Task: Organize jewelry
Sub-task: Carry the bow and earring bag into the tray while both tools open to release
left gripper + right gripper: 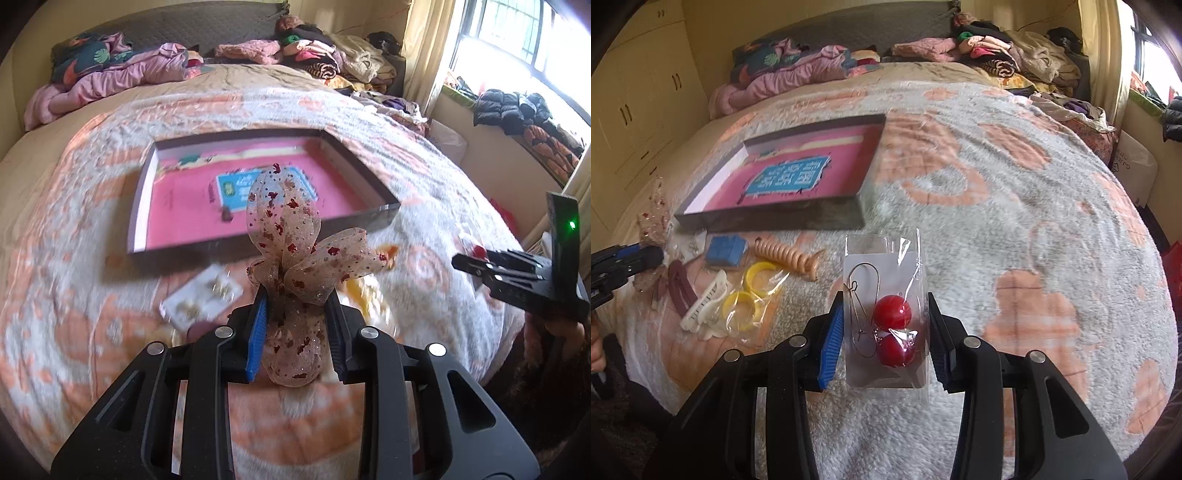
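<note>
At the far left the left gripper (297, 295) is clamped on a sheer glittery bow (295, 254) with red flecks, lifted above the blanket (92, 258); its upper loop overlaps the near wall of the open box (147, 206) beyond — pink inside, with a blue label. Just right of that gripper, in the right wrist view, small items lie loose on the bed in front of the box: a maroon hair clip (680, 291), a white claw clip (705, 302), a blue block (724, 250), yellow rings in a clear bag (750, 291) and a peach spiral hair tie (790, 258). Further right, the right gripper (886, 306) grasps a clear packet of red ball earrings (892, 328) — held by its sides, above the blanket and well apart from the box.
</note>
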`<act>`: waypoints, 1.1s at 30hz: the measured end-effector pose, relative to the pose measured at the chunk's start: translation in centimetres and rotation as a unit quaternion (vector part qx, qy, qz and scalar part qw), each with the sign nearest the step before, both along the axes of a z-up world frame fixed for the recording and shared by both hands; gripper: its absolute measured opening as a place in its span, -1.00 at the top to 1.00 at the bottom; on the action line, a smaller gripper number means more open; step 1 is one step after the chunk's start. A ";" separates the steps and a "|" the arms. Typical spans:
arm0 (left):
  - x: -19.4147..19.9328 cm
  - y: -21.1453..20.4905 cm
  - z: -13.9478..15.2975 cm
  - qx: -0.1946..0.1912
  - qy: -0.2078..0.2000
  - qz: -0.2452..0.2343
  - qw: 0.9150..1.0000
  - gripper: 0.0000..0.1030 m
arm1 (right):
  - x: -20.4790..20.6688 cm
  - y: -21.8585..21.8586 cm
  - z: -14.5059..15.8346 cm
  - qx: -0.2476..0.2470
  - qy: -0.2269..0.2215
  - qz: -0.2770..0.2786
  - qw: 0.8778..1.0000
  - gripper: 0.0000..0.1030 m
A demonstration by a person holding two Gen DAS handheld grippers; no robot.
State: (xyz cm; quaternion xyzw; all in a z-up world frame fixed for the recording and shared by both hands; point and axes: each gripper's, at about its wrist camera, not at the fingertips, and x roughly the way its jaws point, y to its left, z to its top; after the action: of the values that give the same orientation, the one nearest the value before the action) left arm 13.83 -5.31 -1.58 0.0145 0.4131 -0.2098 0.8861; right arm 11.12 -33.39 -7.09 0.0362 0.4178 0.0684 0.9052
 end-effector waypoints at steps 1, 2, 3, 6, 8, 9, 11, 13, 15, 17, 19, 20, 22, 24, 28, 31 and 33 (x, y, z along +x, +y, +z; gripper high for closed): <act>0.3 0.0 0.2 -0.001 -0.002 0.000 1.000 0.58 | 0.1 -0.1 0.4 0.000 -0.004 -0.001 1.000 0.24; 0.9 -0.1 0.4 -0.002 -0.006 0.003 1.000 0.58 | 0.2 -0.2 0.8 -0.002 -0.009 -0.001 1.000 0.24; 1.3 0.0 0.6 -0.004 -0.007 0.005 1.000 0.58 | 0.4 0.0 1.1 -0.005 -0.011 -0.001 1.000 0.24; 2.8 0.4 1.1 -0.008 -0.008 0.015 1.000 0.58 | 1.4 0.4 2.1 -0.011 -0.022 0.005 1.000 0.24; 3.8 0.7 1.4 -0.008 -0.011 0.021 1.000 0.58 | 2.4 0.8 2.8 -0.011 -0.028 0.011 0.999 0.24; 4.3 0.8 1.6 -0.007 -0.012 0.025 1.000 0.58 | 3.1 1.1 3.2 -0.010 -0.033 0.014 0.999 0.23; 5.5 1.3 1.8 -0.012 -0.011 0.033 0.999 0.58 | 4.2 1.6 3.7 -0.011 -0.037 0.020 0.999 0.23; 6.6 1.8 1.9 -0.016 -0.009 0.041 0.999 0.58 | 5.6 2.3 4.0 -0.017 -0.043 0.025 0.999 0.24; 7.9 2.3 1.8 -0.017 -0.007 0.049 0.999 0.58 | 7.0 2.9 4.1 -0.016 -0.042 0.031 0.999 0.23; 9.0 2.8 1.7 -0.015 -0.004 0.056 0.998 0.58 | 8.0 3.7 4.0 -0.016 -0.039 0.035 0.998 0.23; 9.8 3.1 1.3 -0.009 -0.001 0.062 0.998 0.58 | 9.2 4.5 3.9 -0.018 -0.038 0.044 0.998 0.23; 10.5 3.3 1.0 -0.006 0.002 0.065 0.998 0.57 | 9.8 5.0 3.8 -0.019 -0.037 0.048 0.998 0.23; 11.3 3.6 0.3 -0.002 0.008 0.071 0.997 0.57 | 10.8 5.8 3.5 -0.020 -0.032 0.055 0.998 0.23; 12.0 3.9 -0.3 -0.003 0.017 0.076 0.997 0.57 | 12.0 6.6 3.1 -0.015 -0.024 0.062 0.998 0.23; 13.3 4.1 -1.3 0.003 0.025 0.083 0.996 0.56 | 13.9 7.9 2.4 -0.020 -0.016 0.070 0.997 0.23; 13.8 4.0 -1.9 0.010 0.030 0.083 0.996 0.55 | 14.9 8.7 1.9 -0.022 -0.010 0.073 0.997 0.23; 14.0 3.9 -2.2 0.015 0.032 0.083 0.996 0.54 | 15.6 9.3 1.5 -0.027 -0.005 0.075 0.997 0.23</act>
State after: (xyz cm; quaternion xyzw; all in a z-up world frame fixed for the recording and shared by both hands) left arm 27.78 -1.42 -3.79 -0.0132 0.4439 -0.1295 0.8866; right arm 26.72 -24.12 -5.60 -0.0200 0.4165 0.1251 0.9003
